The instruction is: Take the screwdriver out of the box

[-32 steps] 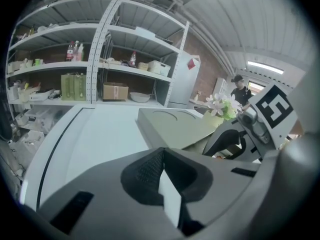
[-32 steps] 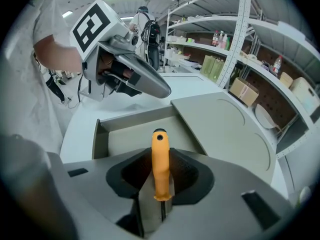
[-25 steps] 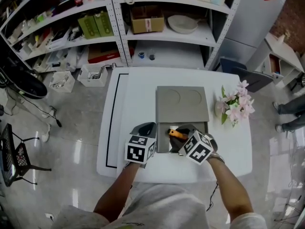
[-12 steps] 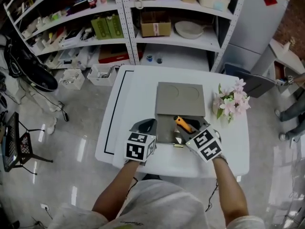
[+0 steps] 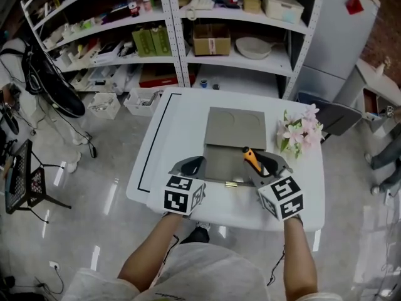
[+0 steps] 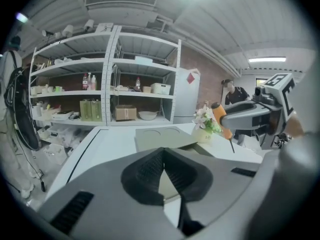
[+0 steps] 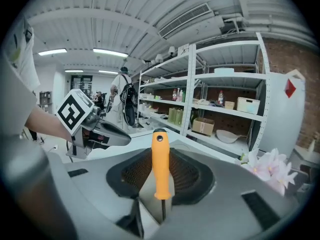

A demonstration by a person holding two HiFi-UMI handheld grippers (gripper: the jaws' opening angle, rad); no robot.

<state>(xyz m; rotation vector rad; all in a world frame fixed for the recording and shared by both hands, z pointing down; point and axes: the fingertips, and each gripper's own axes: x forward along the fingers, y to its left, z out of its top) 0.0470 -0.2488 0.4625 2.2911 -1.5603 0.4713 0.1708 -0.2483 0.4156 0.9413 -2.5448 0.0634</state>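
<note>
The grey box [image 5: 220,165] lies open on the white table [image 5: 175,130], its flat lid [image 5: 236,127] folded back. My right gripper [image 5: 260,163] is shut on the screwdriver's orange handle [image 5: 252,160], held above the box's right edge. In the right gripper view the handle [image 7: 160,166] stands upright between the pads, its metal shaft pointing down. My left gripper [image 5: 188,166] hovers at the box's left edge, jaws shut and holding nothing. In the left gripper view the left gripper's [image 6: 162,156] pads meet, and the screwdriver [image 6: 221,120] shows at the right.
A pot of pink flowers [image 5: 298,133] stands at the table's right edge, close to my right gripper. A small brass piece [image 5: 230,184] lies by the box's front. Metal shelves [image 5: 213,36] with boxes and bottles stand behind the table. A person stands far off in the room.
My right gripper has lifted the screwdriver up out of the box and to the right. My left gripper has risen a little beside the box.
</note>
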